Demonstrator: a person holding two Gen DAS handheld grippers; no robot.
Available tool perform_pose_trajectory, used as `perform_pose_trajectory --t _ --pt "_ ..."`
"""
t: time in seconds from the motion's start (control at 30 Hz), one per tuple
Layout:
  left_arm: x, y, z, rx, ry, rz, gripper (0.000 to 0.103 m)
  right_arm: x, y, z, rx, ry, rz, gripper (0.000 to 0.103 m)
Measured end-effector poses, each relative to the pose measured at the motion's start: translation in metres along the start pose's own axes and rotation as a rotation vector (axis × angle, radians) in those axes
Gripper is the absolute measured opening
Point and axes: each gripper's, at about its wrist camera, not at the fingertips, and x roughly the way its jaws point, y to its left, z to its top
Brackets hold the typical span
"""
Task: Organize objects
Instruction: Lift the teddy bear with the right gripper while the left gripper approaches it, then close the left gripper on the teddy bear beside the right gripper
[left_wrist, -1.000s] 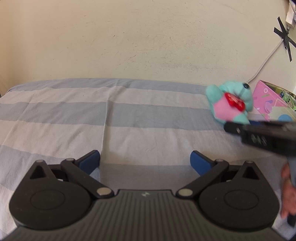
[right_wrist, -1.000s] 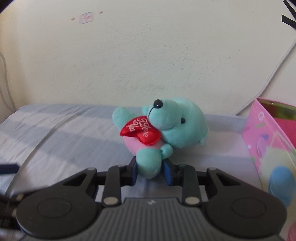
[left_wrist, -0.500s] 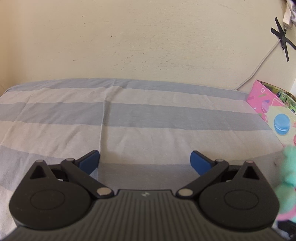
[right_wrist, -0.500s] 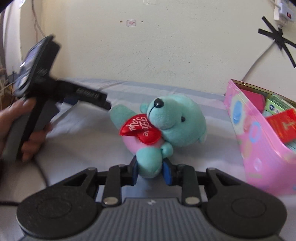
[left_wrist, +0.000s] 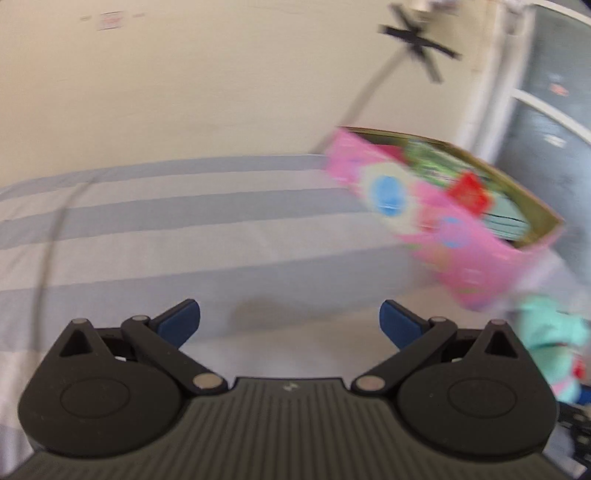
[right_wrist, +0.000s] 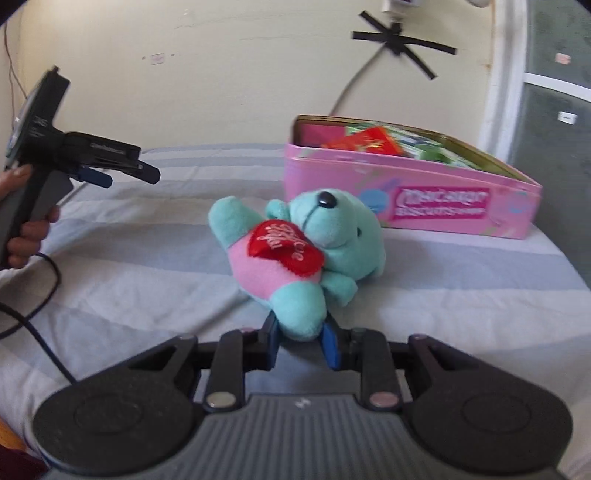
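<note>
My right gripper (right_wrist: 301, 341) is shut on one leg of a teal teddy bear (right_wrist: 306, 251) with a pink belly and a red heart. The bear hangs out in front of the fingers, above the striped bed sheet (right_wrist: 147, 266). A pink biscuit tin (right_wrist: 406, 192), open and holding several packets, stands behind it to the right. My left gripper (left_wrist: 290, 323) is open and empty; it also shows at the left of the right wrist view (right_wrist: 107, 173). The left wrist view is blurred and shows the tin (left_wrist: 443, 225) and the bear (left_wrist: 550, 339) at its right edge.
A cream wall (right_wrist: 221, 74) runs behind the bed, with a cable taped to it (right_wrist: 399, 40). A window frame (right_wrist: 506, 74) stands at the far right. A black cord (right_wrist: 40, 295) trails from the left gripper across the sheet.
My right gripper has carried the bear rightward, so the tin now sits behind it. My left gripper has swung to the right toward the tin and stayed open.
</note>
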Motion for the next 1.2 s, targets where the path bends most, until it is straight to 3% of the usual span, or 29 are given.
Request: perform_pose_trajectory --t 0.1,0.17,0.23,0.3,0.37,0.47,0.53,0.6,0.7,0.77,0.87,1.03,1.13,1.2 --pt "-0.001 -0.039 -0.006 -0.004 0.037 -0.175 0.103 -0.005 -0.018 -0.007 0.043 -0.013 -0.046 0.035" --pt "-0.003 -0.068 -0.011 0.025 0.059 -0.257 0.103 -0.006 -0.029 -0.01 0.061 -0.02 -0.095 0.039" --pt "-0.003 -0.093 -0.011 0.071 0.074 -0.327 0.103 -0.011 -0.042 -0.017 0.095 -0.025 -0.085 0.041" --pt "-0.004 -0.112 -0.008 0.108 0.066 -0.37 0.103 -0.018 -0.052 -0.023 0.11 -0.039 -0.042 0.042" --pt "-0.007 -0.121 -0.002 0.143 0.037 -0.36 0.103 -0.021 -0.058 -0.027 0.11 -0.043 -0.051 0.044" --pt "0.004 -0.127 0.012 0.176 0.014 -0.315 0.103 -0.033 -0.071 -0.03 0.187 -0.063 0.078 0.047" --pt "0.016 -0.127 0.021 0.156 0.038 -0.339 0.103 -0.039 -0.066 -0.025 0.192 -0.088 0.151 0.058" --pt "0.027 -0.128 0.027 0.149 0.062 -0.381 0.103 -0.036 -0.057 -0.018 0.173 -0.098 0.213 0.058" --pt "0.043 -0.136 0.028 0.151 0.106 -0.395 0.103 -0.014 -0.047 -0.008 0.23 -0.044 0.389 0.058" --pt "0.052 -0.14 0.025 0.141 0.152 -0.415 0.103 -0.001 -0.039 -0.004 0.241 -0.014 0.433 0.056" --pt "0.06 -0.15 0.017 0.171 0.178 -0.405 0.103 0.011 -0.042 -0.003 0.273 -0.002 0.389 0.042" --pt "0.065 -0.154 0.005 0.121 0.247 -0.426 0.103 -0.009 -0.093 -0.014 0.391 -0.094 0.155 0.048" --pt "0.057 -0.159 -0.002 0.117 0.242 -0.431 0.103 -0.021 -0.136 -0.023 0.505 -0.141 -0.019 0.05" --pt "0.05 -0.158 -0.001 0.118 0.225 -0.43 0.103 -0.028 -0.152 -0.028 0.554 -0.154 -0.035 0.05"
